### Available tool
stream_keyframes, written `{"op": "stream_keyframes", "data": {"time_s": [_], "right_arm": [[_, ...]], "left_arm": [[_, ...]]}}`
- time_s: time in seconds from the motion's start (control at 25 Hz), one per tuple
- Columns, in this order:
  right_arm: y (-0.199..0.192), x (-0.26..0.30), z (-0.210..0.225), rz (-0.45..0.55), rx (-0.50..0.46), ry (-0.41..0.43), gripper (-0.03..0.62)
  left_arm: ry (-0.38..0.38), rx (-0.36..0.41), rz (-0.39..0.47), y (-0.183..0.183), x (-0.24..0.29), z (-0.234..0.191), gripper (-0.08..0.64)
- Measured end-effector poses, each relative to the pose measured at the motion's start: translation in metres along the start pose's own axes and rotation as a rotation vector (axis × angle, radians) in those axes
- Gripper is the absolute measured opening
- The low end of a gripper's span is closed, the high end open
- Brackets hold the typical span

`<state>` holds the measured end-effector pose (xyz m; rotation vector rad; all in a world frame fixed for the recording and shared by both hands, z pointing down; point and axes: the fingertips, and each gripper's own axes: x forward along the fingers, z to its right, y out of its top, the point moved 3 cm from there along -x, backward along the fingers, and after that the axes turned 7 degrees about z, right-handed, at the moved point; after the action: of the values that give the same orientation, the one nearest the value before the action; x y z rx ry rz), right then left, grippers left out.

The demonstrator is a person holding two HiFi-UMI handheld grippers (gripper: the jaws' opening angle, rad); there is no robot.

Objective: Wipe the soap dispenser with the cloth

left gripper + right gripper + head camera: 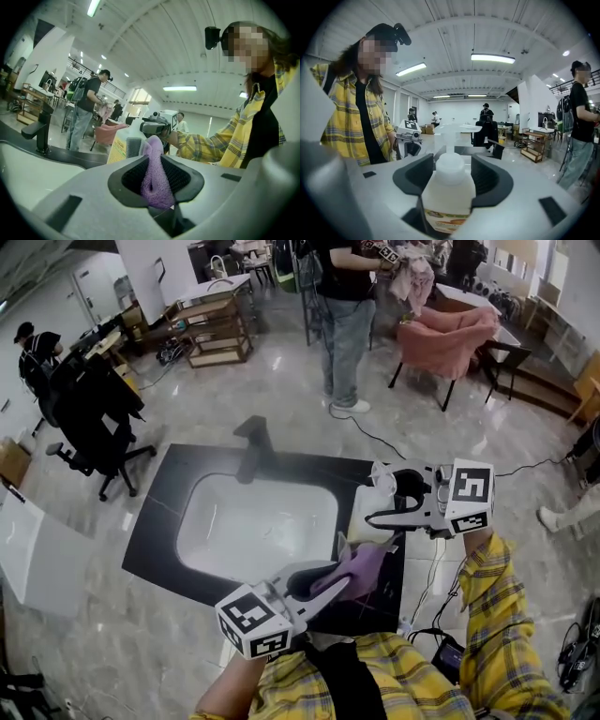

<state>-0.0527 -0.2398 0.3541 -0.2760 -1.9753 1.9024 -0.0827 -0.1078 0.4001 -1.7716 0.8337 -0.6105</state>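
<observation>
We see the black tabletop [159,512] with its white sink [253,521] across the middle of the head view. At the sink's right edge stands the white soap dispenser [449,192], deep between the two arms of the right tongs [451,160]. These tongs are spread wide, one arm at each side of the bottle, and we see no squeeze on it. Just below in that frame, the left tongs [153,162] are pressed together on the purple cloth [154,183]. The cloth's free end is near the dispenser, and we cannot tell if it touches.
</observation>
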Motion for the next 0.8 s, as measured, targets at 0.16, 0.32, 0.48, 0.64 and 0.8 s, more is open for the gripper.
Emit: {"op": "stream_keyframes", "data": {"time_s": [0.16,0.32,0.48,0.64,0.8], "right_arm": [[-0.0023,0.003,0.0004,-0.019,-0.011,0.051,0.217],[0.0021,0.0039,-0.0022,-0.01,0.007,0.069,0.176],[0.0014,0.0029,-0.0001,0.016,0.027,0.013,0.173],[-0.0009,0.0,-0.0026,0.037,0.043,-0.076,0.173],[-0.0003,0.0004,0.0008,0.053,0.059,-0.183,0.173]], "left_arm": [[0.009,0.0,-0.004,-0.0035,0.0007,-0.0041,0.066],[0.007,0.0,-0.01,0.0003,0.0005,-0.0054,0.066],[-0.001,-0.002,-0.012,0.0009,0.002,-0.0099,0.066],[-0.017,-0.004,-0.018,-0.0019,0.003,-0.0083,0.066],[-0.031,-0.007,-0.021,-0.0001,0.0018,-0.0112,0.066]]}}
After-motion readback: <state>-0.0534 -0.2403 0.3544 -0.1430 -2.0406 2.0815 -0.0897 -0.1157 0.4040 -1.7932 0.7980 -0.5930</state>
